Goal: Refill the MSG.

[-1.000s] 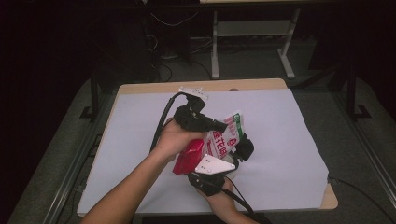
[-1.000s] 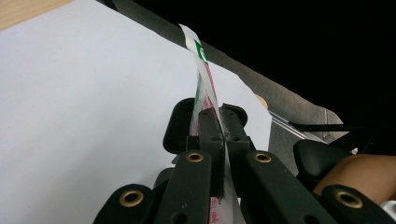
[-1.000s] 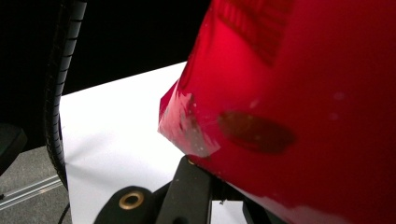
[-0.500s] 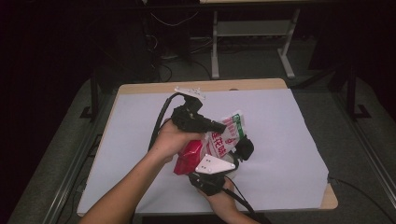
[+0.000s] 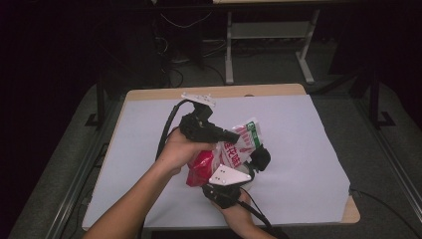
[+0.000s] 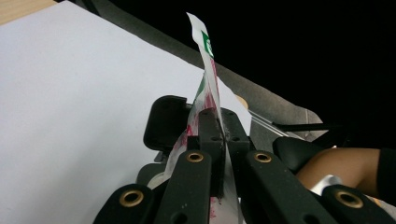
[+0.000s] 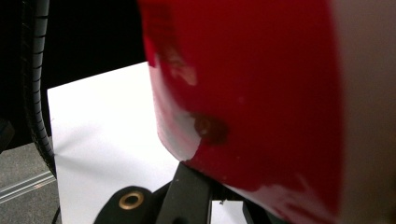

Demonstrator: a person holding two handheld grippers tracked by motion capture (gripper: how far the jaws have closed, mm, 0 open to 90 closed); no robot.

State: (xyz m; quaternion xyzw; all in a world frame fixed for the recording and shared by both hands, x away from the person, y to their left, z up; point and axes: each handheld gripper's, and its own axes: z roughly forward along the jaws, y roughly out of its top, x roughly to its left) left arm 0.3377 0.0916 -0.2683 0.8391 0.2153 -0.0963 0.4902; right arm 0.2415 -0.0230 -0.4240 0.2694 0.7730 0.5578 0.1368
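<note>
Two grippers hold one red-and-white snack bag above the white sheet that covers the surface, near the middle of that sheet and a little toward the person's edge of it. To the left of the bag, the left gripper comes in level from the person's left hand; its own view shows the jaws pressed together on the thin flat seam of the bag, the film running up edge-on between them to a green-marked corner. Below and to the right of the bag, the right gripper rises from the right hand, with its grey plate lying just under the bag. In its own view the red body of the bag looms close over the jaws and hides their tips, so it cannot be told whether they are clamped on the film or merely resting against it — though they sit tight against the bag's lower part.

The risk from here looks to be in the pull. If the two grippers draw apart while the left one pinches only the narrow seam, the slick film may slide out of the jaws, or the bag may tear unevenly and spill its contents onto the sheet. A loose hold on the right side would let the bag swing and drop — it hangs clear of the surface.
</note>
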